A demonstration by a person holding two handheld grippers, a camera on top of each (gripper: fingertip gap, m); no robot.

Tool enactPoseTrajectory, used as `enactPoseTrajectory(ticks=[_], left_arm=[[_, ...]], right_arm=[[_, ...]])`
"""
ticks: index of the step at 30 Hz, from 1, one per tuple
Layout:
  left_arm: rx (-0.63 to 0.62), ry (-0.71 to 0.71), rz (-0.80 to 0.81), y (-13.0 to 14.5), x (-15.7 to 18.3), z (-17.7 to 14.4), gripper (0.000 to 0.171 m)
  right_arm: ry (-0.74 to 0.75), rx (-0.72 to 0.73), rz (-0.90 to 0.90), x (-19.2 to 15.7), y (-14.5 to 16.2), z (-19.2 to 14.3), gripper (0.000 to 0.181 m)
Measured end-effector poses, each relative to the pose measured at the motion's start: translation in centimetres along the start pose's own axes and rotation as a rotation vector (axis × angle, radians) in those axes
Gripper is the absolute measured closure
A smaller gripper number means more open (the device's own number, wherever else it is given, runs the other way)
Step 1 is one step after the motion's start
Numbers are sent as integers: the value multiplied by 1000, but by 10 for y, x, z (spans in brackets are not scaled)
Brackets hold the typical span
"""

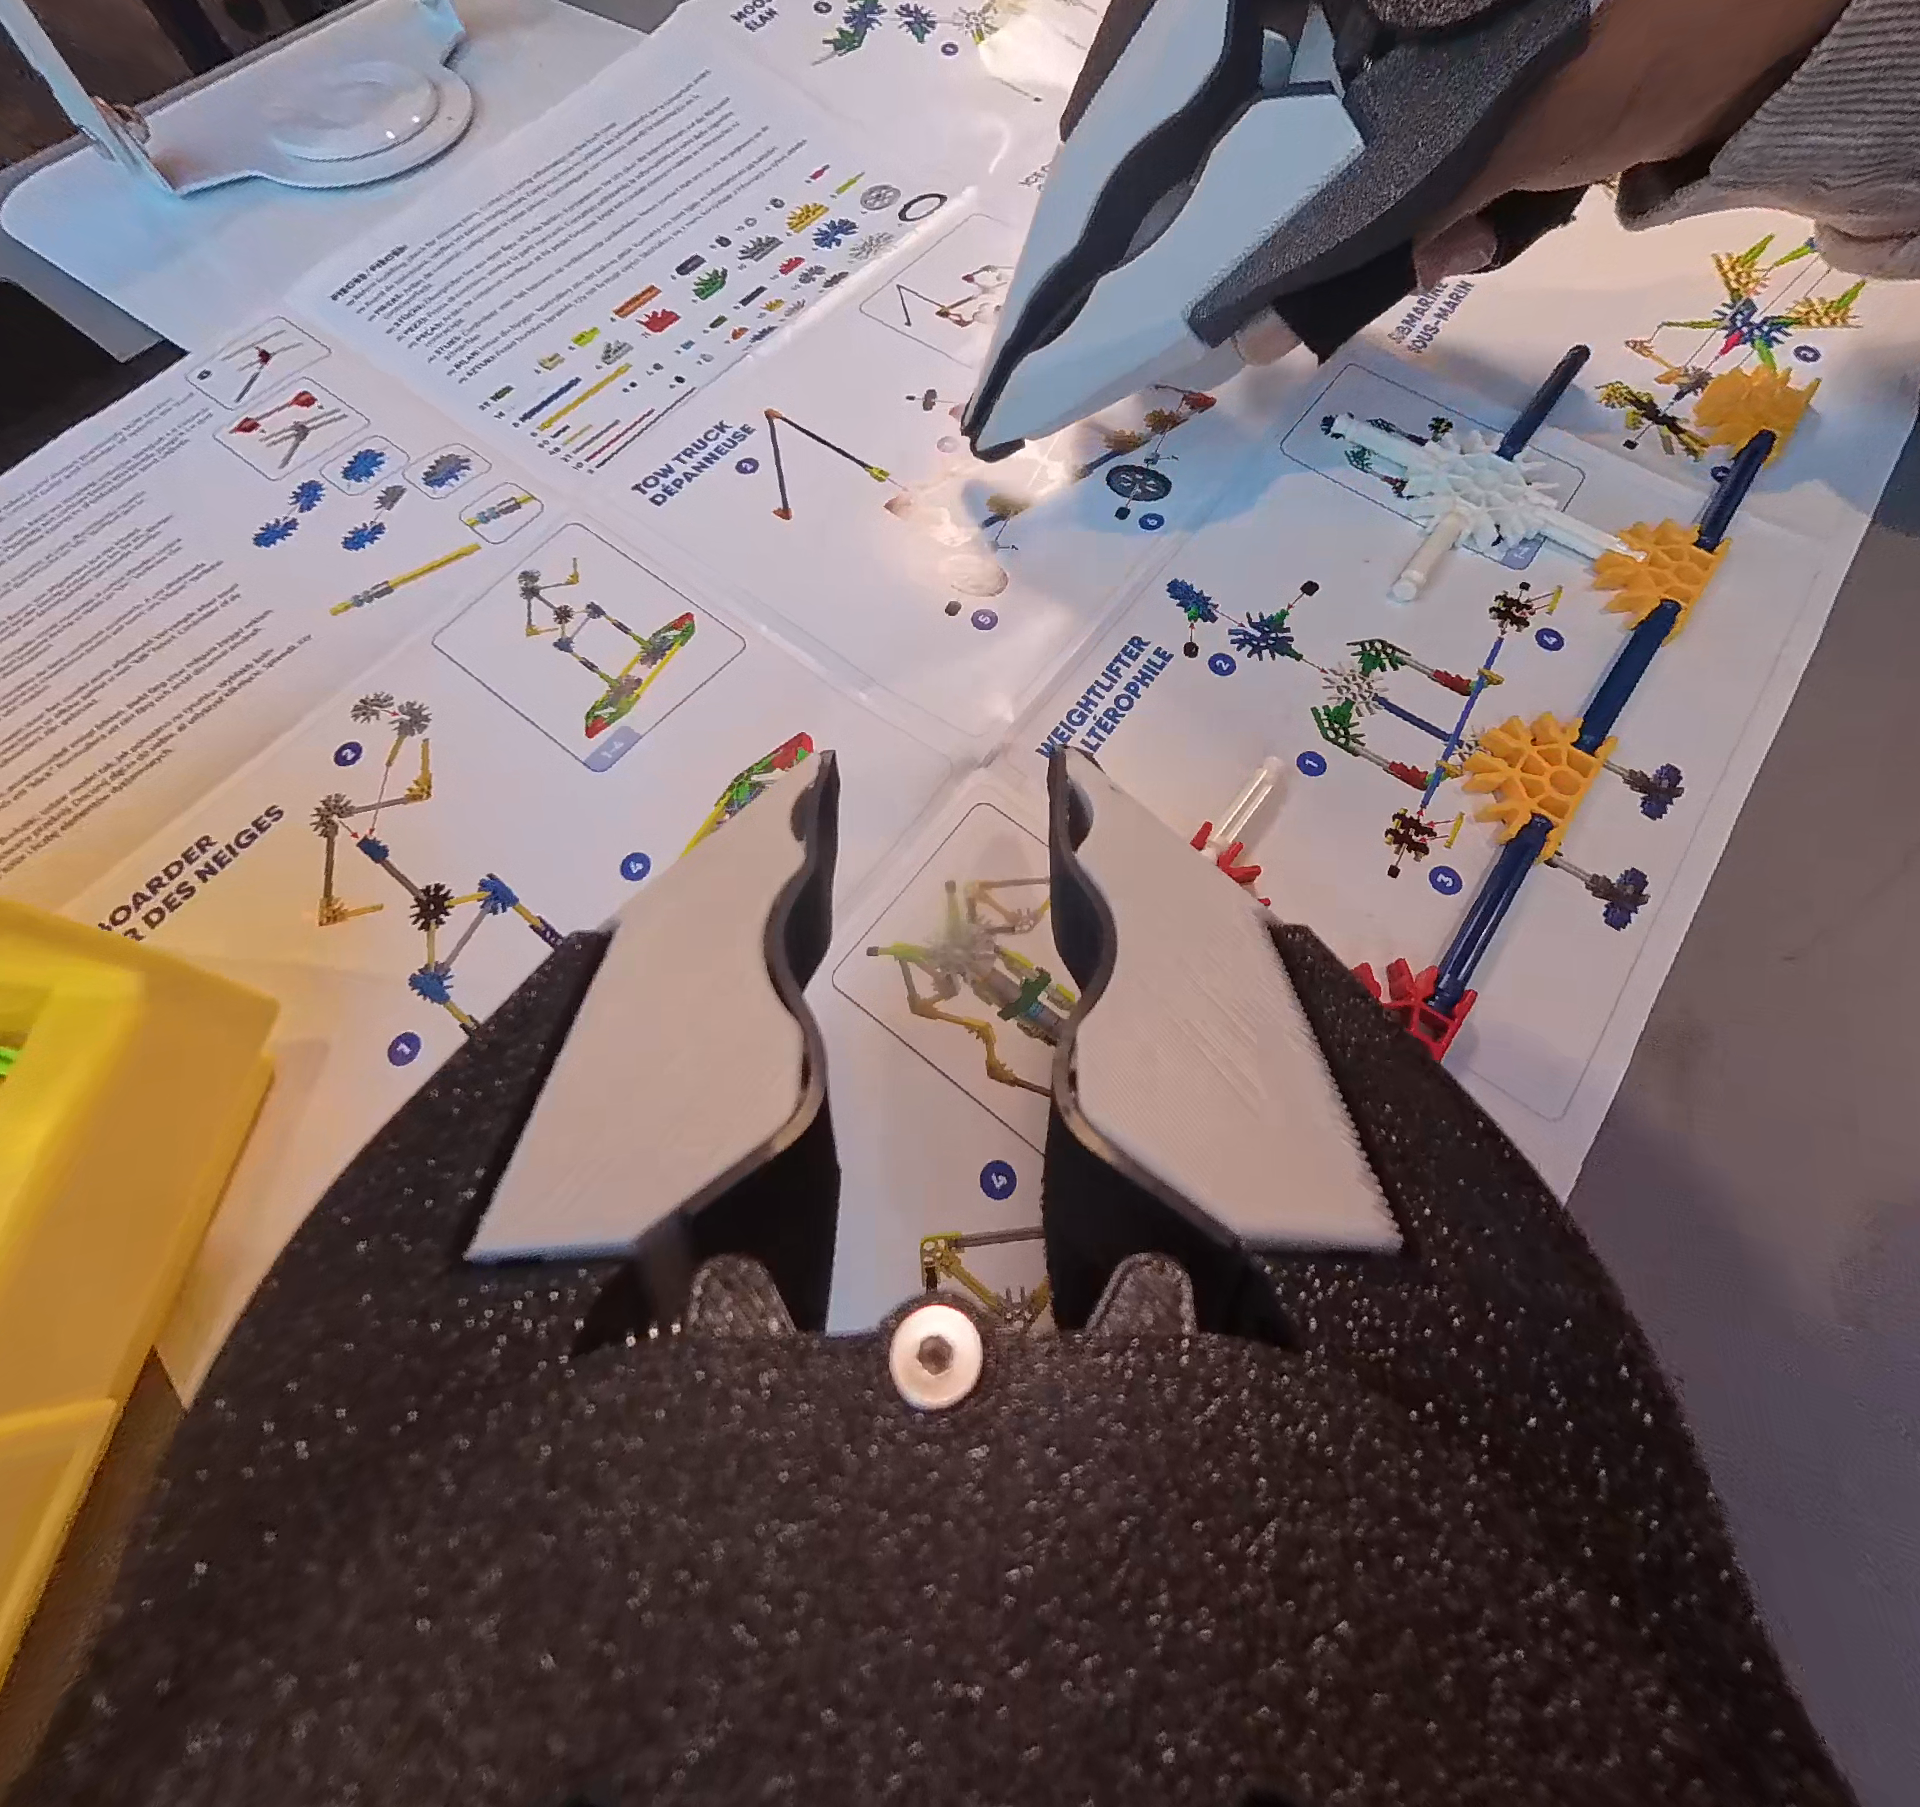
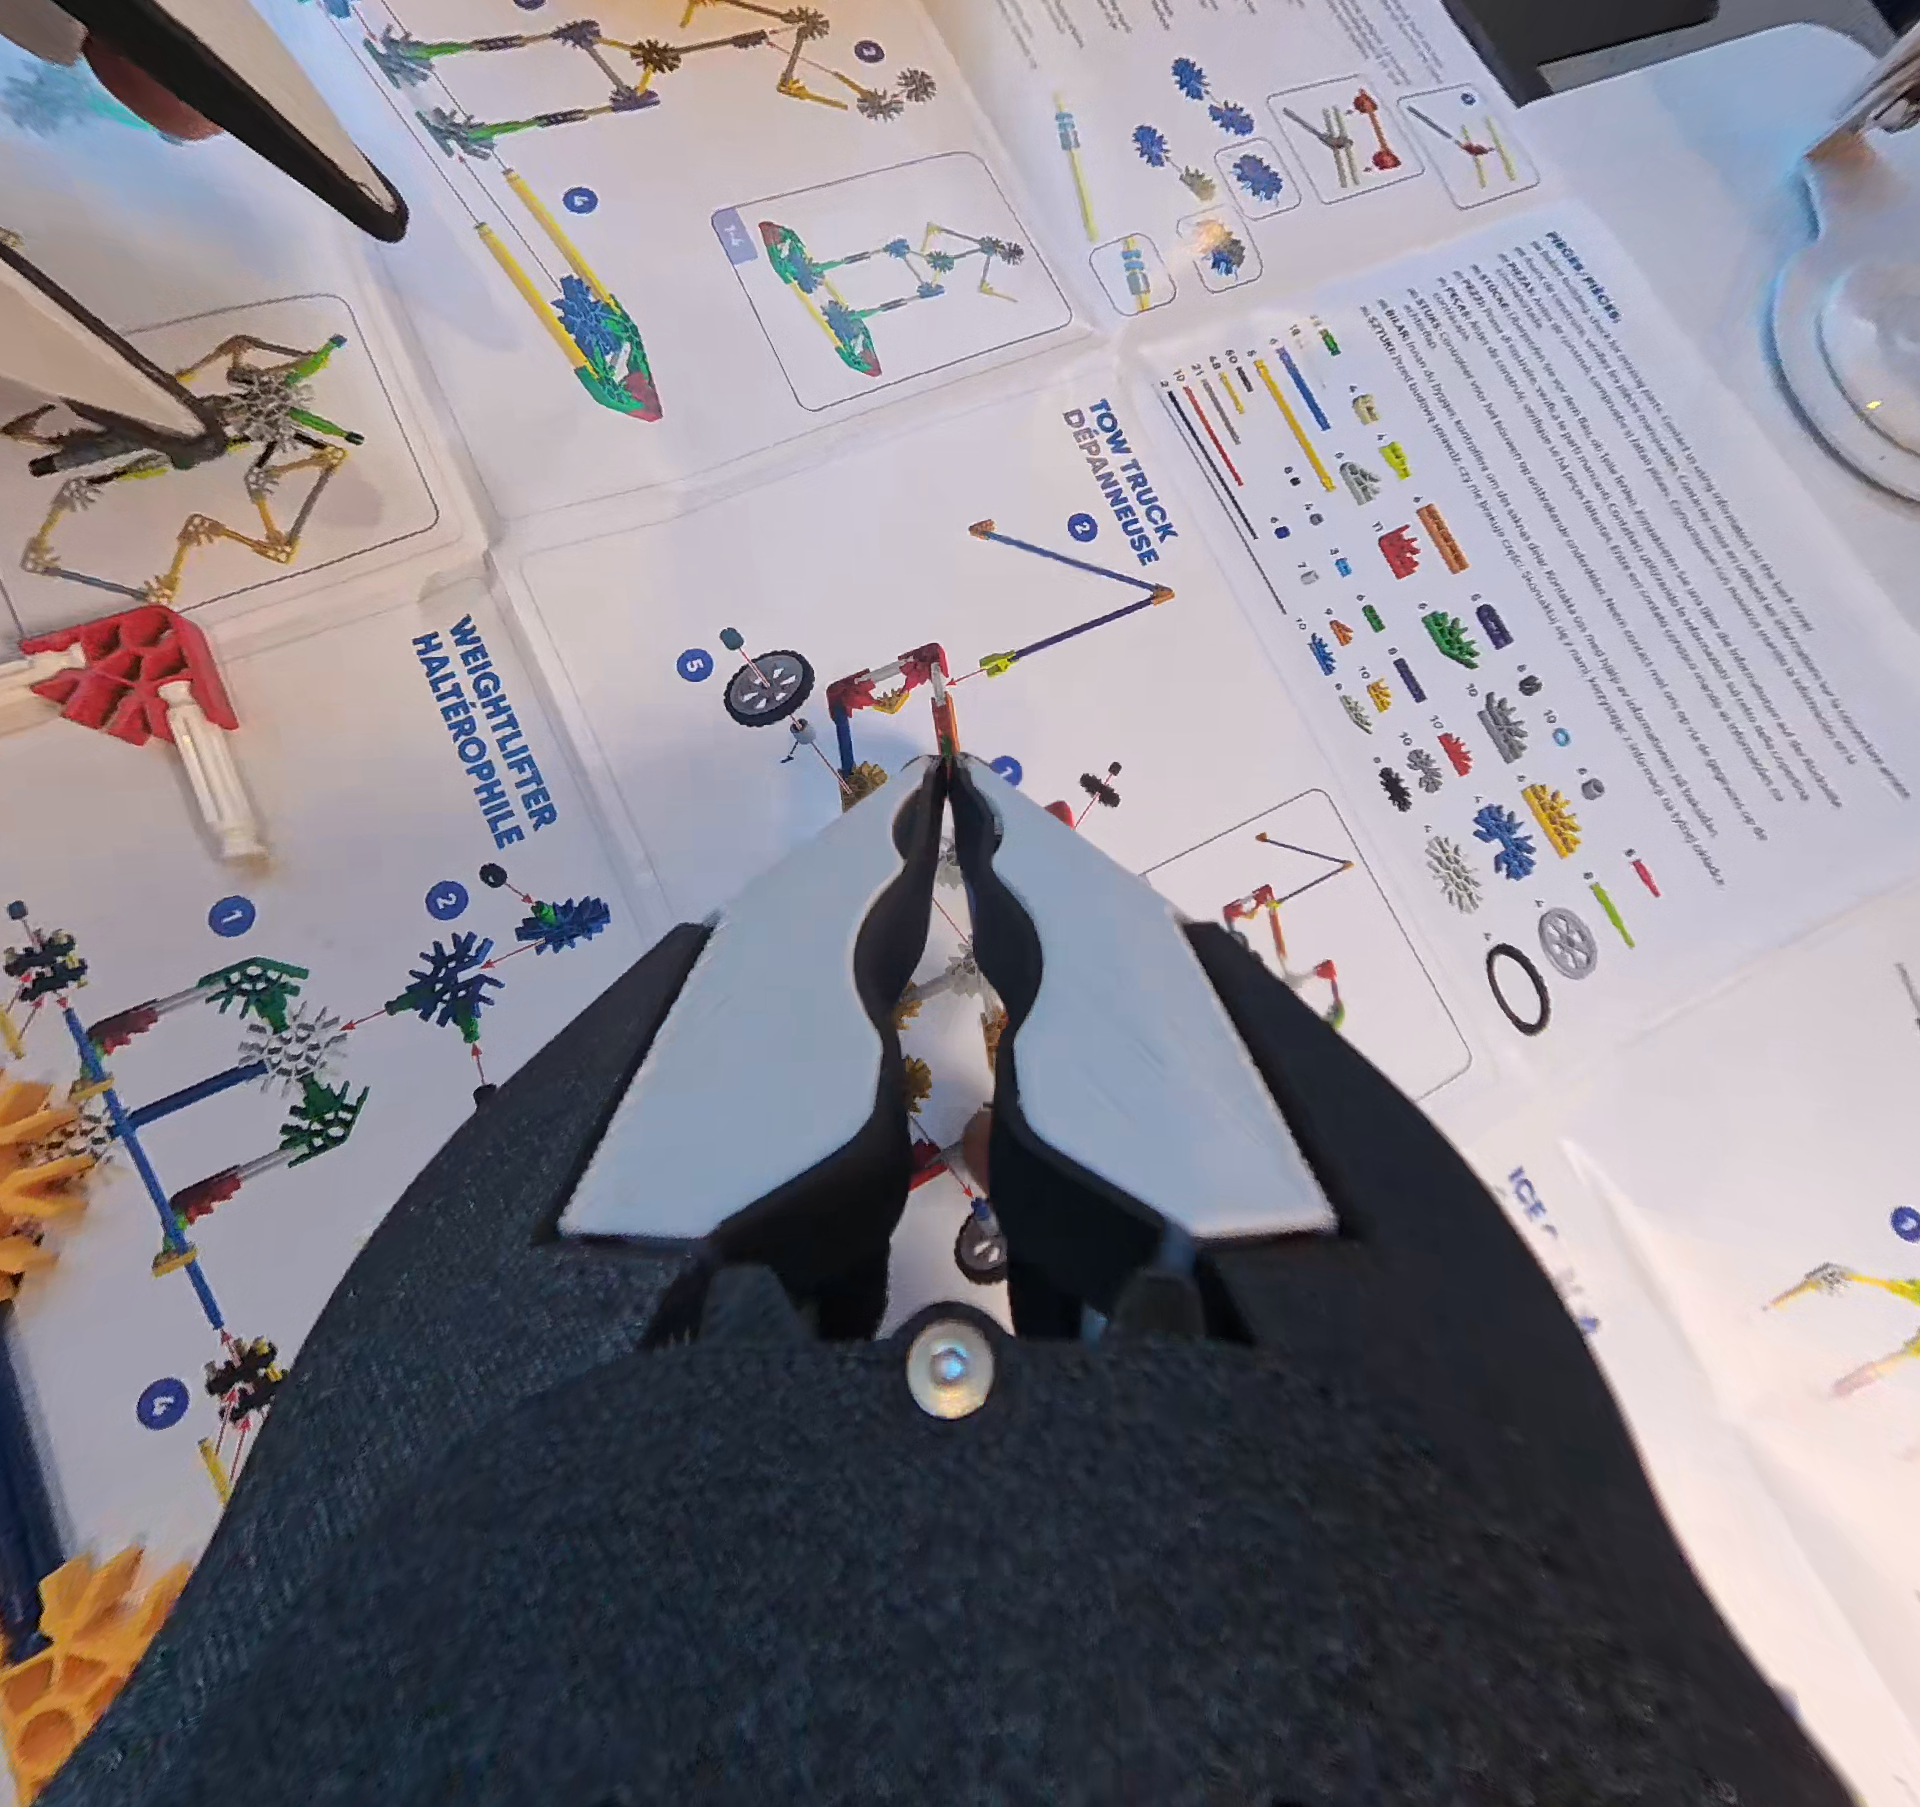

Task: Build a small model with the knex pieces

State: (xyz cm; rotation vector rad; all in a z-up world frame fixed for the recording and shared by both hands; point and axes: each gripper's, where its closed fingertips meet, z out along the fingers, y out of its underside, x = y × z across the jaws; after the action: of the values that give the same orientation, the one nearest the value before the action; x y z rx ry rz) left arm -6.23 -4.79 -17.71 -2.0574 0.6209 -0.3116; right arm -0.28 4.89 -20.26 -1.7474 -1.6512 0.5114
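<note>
My left gripper point(image 1: 940, 801) hangs low over the big instruction sheet point(image 1: 727, 552) with its fingers spread fairly wide and nothing between them; only a printed picture shows in the gap. At about two o'clock from its tips, just beside the right finger, lies a small red connector point(image 1: 1231, 858) with a short white rod point(image 1: 1247, 796) stuck in it, the nearest loose piece to that tool, and not touching it. My right gripper point(image 2: 945, 768) is pinched fully together, tips meeting, and it holds nothing that I can make out; in the left wrist view the same tool point(image 1: 987, 438) comes in from one o'clock, tips down on or just above the sheet near the middle fold. I cannot tell whether it really touches the paper. Over at three o'clock in the left wrist view a part-built piece rests on the sheet's edge: a long dark blue rod point(image 1: 1600, 718) threaded through several orange snowflake connectors point(image 1: 1538, 770), with a red connector at its near end, and a white snowflake connector point(image 1: 1475, 495) with white rods lying close by at two o'clock. A yellow box point(image 1: 104, 1186) sits at nine o'clock, and a white stand point(image 1: 343, 116) is far off at eleven. So some joining is already there in that blue and orange run, while the red and white bits lie apart from it, unjoined.
</note>
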Motion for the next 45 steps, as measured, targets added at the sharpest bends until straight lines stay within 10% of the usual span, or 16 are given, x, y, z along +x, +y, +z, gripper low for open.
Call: enactPoseTrajectory(ticks=[45], left_arm=[[-11,38,-147,6,-12,1,131]], right_arm=[[35,9,-48,0,2,2,181]])
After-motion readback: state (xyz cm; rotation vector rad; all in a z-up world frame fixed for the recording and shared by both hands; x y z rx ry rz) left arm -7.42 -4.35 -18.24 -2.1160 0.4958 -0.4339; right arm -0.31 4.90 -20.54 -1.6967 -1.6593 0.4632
